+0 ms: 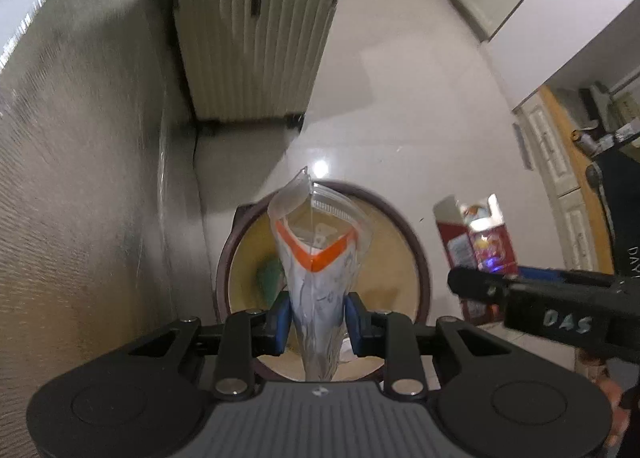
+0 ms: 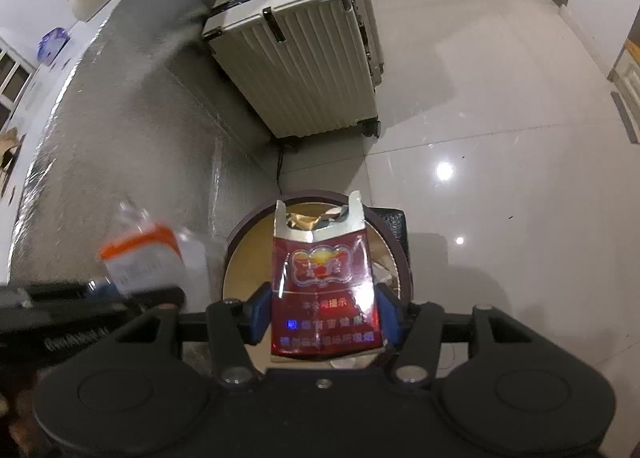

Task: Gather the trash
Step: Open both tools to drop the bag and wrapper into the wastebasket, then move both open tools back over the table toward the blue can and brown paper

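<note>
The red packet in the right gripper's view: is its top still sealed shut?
No. The red packet is torn open along its top, with crumpled foil lining showing inside, as it sits between the right gripper fingers above the round bin.

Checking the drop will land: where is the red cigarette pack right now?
In the right wrist view the red cigarette pack sits upright between the right hand-held gripper's blue pads, over the round bin, with the suitcase behind.

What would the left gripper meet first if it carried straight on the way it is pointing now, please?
Most likely the round bin right below: the left gripper, shut on a clear plastic bag, points into its open mouth. The bag's tip would probably enter first; depth is hard to judge.
</note>
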`<state>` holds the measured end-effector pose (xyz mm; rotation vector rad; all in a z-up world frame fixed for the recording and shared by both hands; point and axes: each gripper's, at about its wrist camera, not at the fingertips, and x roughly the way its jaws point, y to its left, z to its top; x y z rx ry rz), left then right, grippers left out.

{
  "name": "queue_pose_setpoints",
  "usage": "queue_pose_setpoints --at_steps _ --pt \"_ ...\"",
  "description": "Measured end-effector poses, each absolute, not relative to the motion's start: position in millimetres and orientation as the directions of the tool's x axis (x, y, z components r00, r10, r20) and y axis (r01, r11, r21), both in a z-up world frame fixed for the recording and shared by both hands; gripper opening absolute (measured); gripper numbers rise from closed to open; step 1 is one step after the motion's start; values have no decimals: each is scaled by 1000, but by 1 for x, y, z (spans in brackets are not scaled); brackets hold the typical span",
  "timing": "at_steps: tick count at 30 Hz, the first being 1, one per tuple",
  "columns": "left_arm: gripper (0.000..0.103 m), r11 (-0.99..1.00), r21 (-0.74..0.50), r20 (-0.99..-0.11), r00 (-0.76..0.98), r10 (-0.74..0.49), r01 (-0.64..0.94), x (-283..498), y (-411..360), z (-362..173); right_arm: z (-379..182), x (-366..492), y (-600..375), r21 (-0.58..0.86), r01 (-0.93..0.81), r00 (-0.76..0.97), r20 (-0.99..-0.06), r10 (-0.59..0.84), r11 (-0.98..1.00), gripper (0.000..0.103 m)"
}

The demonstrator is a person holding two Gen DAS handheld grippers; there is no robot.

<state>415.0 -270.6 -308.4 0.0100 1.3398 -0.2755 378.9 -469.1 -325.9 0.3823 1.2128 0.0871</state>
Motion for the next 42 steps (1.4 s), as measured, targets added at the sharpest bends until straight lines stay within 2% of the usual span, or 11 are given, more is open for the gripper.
queue_pose_setpoints --at_steps 1,3,4,5,9,14,18,27,31,36,42 --pt "30 969 -145 -963 196 -185 200 417 -270 -314 -331 381 -468 349 137 355 -891 283 927 60" --pt "33 972 -145 -967 181 -179 185 421 -267 -323 -339 382 -467 369 144 341 -890 304 918 84" --pt "35 973 -147 -972 157 -176 178 423 -265 -329 -341 383 -465 362 148 334 -894 298 920 85" --pt "36 973 -146 -978 124 -169 176 424 -263 -336 -343 382 -464 356 148 328 -898 294 923 84" --pt "59 975 -141 -983 96 -159 171 422 -256 -345 -349 375 -462 373 151 305 -899 316 916 83" --pt "62 975 -141 -985 79 -156 171 421 -253 -350 -356 371 -463 369 167 281 -907 314 914 81" --pt "75 975 -127 -986 80 -144 182 418 -256 -348 -355 369 -462 365 164 279 -908 311 917 80" --pt "96 976 -113 -986 102 -133 184 411 -252 -340 -344 363 -465 352 146 307 -905 296 925 80" --pt "102 979 -98 -985 123 -122 180 408 -248 -332 -337 359 -468 335 141 317 -907 278 932 84" --pt "103 978 -95 -982 142 -123 186 403 -247 -321 -324 352 -470 307 136 337 -908 248 942 102" --pt "103 978 -95 -973 191 -131 186 394 -244 -303 -308 340 -474 289 141 370 -902 220 947 103"
